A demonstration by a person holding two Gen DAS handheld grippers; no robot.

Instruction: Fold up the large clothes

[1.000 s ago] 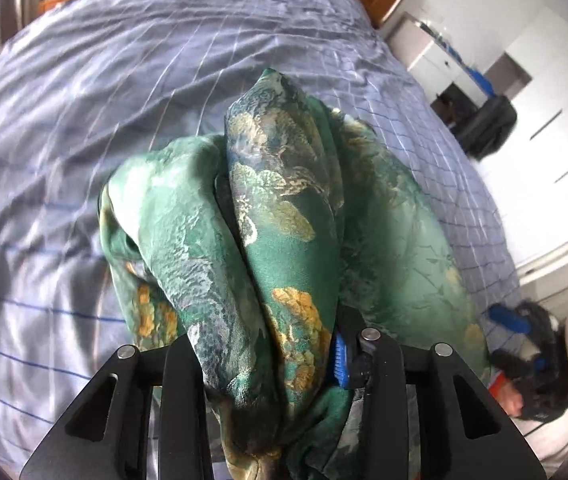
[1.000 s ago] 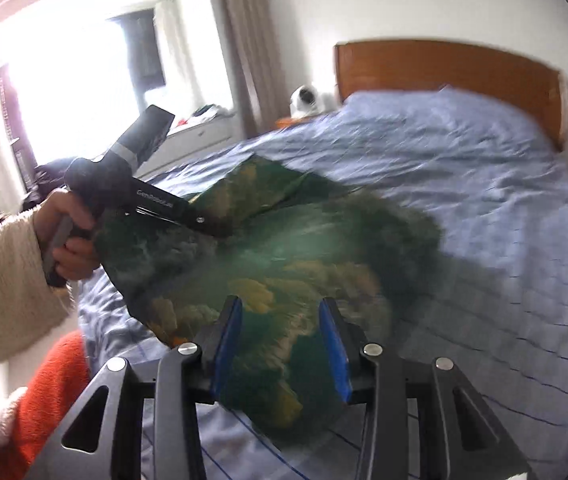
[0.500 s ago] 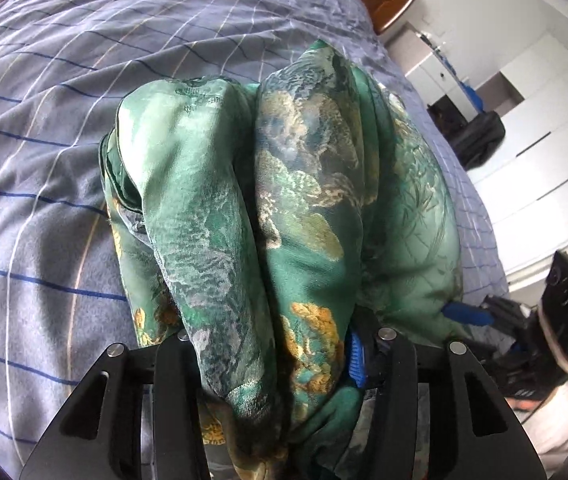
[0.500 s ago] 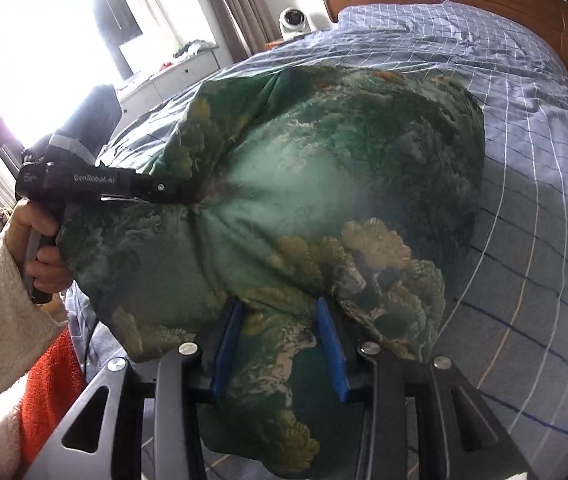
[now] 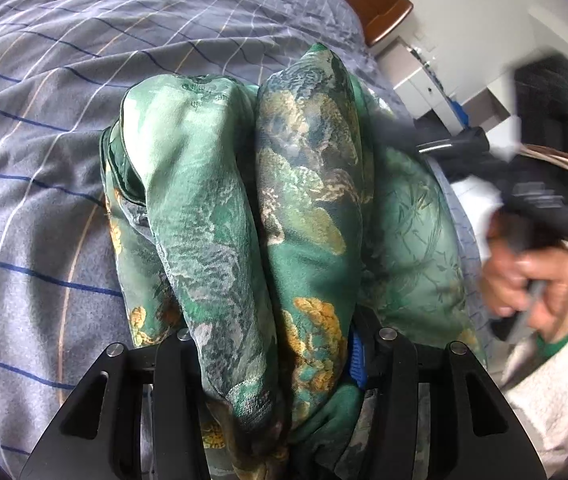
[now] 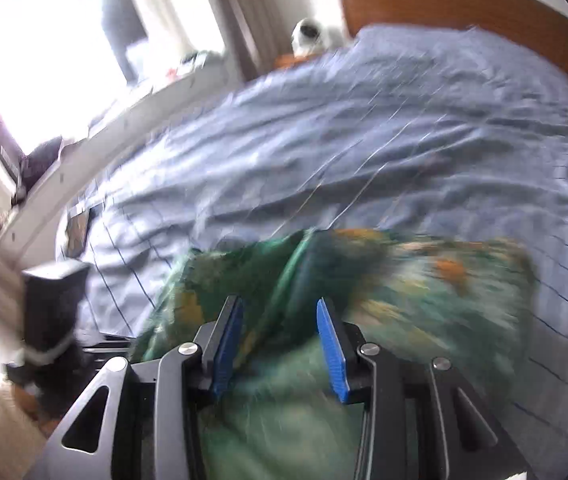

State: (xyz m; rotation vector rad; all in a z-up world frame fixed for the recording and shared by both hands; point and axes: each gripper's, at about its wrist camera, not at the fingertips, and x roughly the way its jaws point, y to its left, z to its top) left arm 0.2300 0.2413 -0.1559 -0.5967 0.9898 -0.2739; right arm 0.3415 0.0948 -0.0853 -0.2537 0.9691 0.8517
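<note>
The green cloth [image 5: 244, 216] with gold and grey patterns lies bunched on the bed [image 5: 44, 160], on the blue cover with thin lines. Two thick folds of it run up from the left gripper [image 5: 272, 356]. Its jaws are clamped on the cloth, and the folds hide most of them, so only a bit of blue pad shows on the right side.

In the right wrist view the picture is blurry. The right gripper [image 6: 280, 344] has its jaws apart, and its blue pads [image 6: 331, 352] stand on each side of the cloth [image 6: 383, 300] with a gap between. The cloth lies under and between them, near the close edge of the bed [image 6: 363, 140]. I cannot tell if the pads touch it.

On the right in the left wrist view, a hand [image 5: 531, 280] holds the black handle of the right gripper. A brown headboard [image 6: 463, 4] stands at the far end of the bed.
</note>
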